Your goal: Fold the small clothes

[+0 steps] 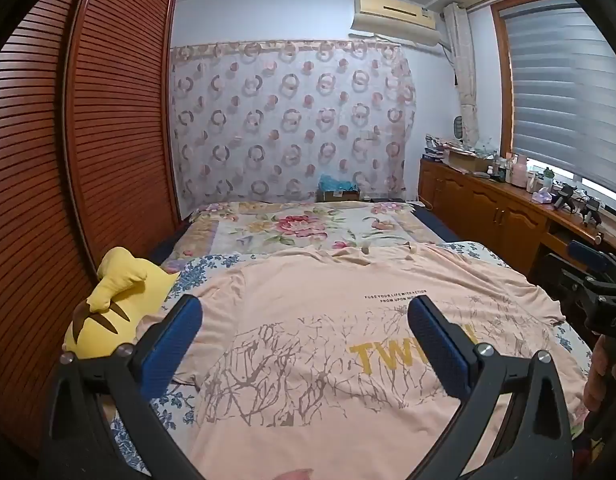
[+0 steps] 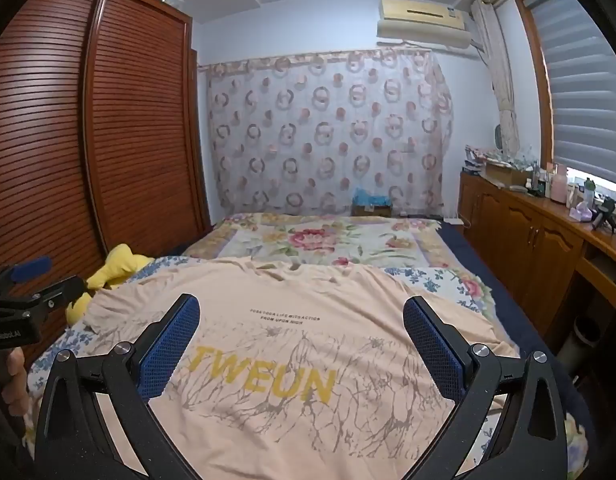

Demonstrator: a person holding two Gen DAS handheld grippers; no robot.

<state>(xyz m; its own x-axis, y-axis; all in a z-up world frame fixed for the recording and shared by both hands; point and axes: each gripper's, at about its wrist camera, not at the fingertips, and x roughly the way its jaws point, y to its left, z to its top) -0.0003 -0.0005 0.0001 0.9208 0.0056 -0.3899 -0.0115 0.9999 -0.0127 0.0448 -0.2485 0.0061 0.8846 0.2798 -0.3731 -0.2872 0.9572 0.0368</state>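
A peach T-shirt (image 1: 315, 344) with yellow letters and a grey branch print lies spread flat, front up, on the bed; it also shows in the right wrist view (image 2: 292, 360). My left gripper (image 1: 306, 320) is open and empty, hovering above the shirt's left half. My right gripper (image 2: 302, 320) is open and empty above the shirt's right half. The right gripper also shows at the right edge of the left wrist view (image 1: 595, 280). The left gripper also shows at the left edge of the right wrist view (image 2: 32, 284).
A yellow plush toy (image 1: 116, 304) lies at the bed's left edge beside the shirt's sleeve. A slatted wooden wardrobe (image 1: 68, 160) stands on the left. A wooden cabinet (image 2: 539, 240) with clutter runs along the right. A floral bedspread (image 1: 300, 228) covers the far bed.
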